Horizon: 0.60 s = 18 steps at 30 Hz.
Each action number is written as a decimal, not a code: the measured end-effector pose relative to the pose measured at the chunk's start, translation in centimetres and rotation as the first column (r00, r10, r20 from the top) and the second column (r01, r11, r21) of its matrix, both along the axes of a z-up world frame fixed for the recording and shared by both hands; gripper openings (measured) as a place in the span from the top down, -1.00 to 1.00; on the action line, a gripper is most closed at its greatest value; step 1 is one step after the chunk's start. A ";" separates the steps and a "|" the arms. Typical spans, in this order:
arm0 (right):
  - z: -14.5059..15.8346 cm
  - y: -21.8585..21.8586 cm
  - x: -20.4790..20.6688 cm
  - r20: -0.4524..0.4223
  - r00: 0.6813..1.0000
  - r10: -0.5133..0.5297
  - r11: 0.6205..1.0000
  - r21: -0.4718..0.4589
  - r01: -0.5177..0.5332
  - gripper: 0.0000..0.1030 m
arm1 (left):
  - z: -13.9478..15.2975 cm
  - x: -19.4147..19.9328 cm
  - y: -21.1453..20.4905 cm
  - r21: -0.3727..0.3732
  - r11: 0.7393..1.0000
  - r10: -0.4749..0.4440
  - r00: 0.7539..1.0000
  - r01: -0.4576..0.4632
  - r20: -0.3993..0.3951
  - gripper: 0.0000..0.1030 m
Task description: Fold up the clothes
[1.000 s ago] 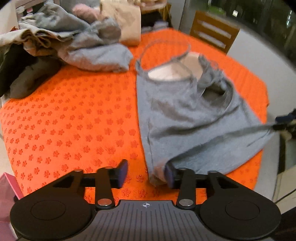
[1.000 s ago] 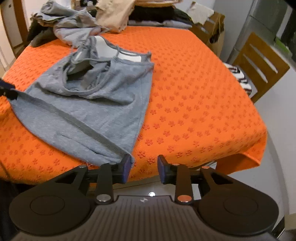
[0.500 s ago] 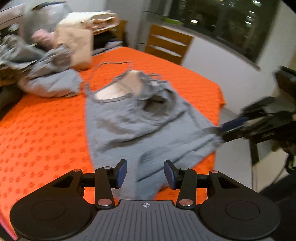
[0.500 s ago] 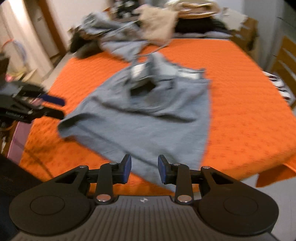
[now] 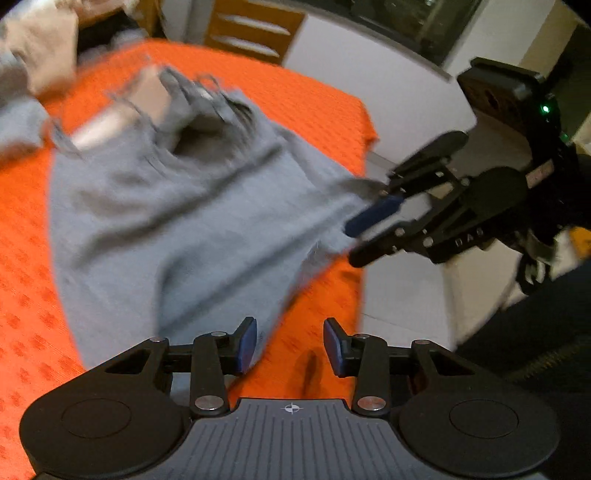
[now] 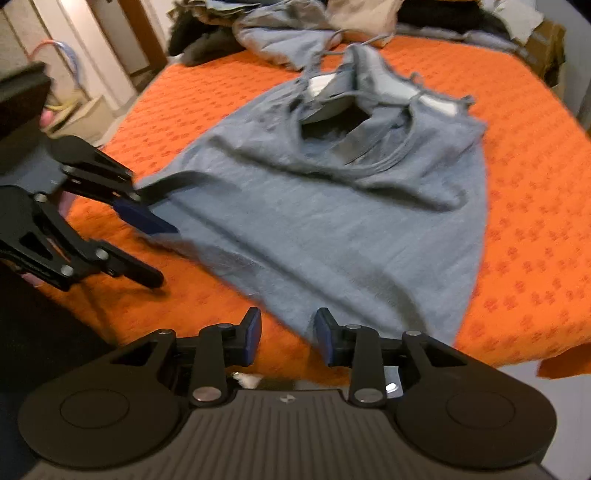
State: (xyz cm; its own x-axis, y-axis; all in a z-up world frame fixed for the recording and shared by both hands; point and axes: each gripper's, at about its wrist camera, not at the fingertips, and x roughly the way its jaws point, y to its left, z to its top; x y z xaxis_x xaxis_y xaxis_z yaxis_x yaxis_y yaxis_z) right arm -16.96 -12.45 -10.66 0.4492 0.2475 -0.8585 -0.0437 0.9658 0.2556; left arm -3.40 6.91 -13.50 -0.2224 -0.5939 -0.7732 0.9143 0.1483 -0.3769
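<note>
**Grey top spread on orange table, both tongs open at its hem**

A grey strappy top point(image 6: 332, 221) lies spread on the table point(image 6: 517, 184), which is covered in an orange patterned cloth, straps toward the far side and hem toward the near edge. The left tongs point(image 5: 290, 345) stand with jaws apart over the hem's corner, gripping nothing. The right tongs point(image 6: 288, 338) are likewise parted just at the hem, with cloth showing between the pads but not pinched. Each wrist view shows the other tongs beside the hem. A clothes pile point(image 6: 295, 33) sits at the table's far end. A wooden chair point(image 5: 255, 31) stands beyond the table.
</note>
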 end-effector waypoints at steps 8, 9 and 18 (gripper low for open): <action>0.8 0.5 -2.7 -0.063 0.996 0.070 0.998 0.006 -0.069 0.26 | 0.9 1.2 3.1 0.001 0.997 0.071 0.997 -0.071 -0.003 0.19; 1.1 0.1 -2.8 -0.053 0.998 0.046 0.999 -0.006 -0.046 0.27 | 1.4 1.4 3.6 -0.011 0.995 0.097 0.995 -0.097 0.012 0.19; 1.8 -2.7 -2.5 0.059 0.980 -0.189 0.953 -0.229 0.198 0.26 | 3.0 1.2 4.0 -0.053 0.971 0.237 0.908 -0.234 0.346 0.16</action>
State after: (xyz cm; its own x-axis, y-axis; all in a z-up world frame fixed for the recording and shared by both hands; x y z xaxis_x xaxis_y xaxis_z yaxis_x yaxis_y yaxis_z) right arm -19.46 -15.12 -8.86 0.5002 -0.0517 -0.8643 0.1450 0.9891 0.0247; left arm -2.20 10.94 -10.49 0.2059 -0.6039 -0.7700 0.9266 0.3734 -0.0451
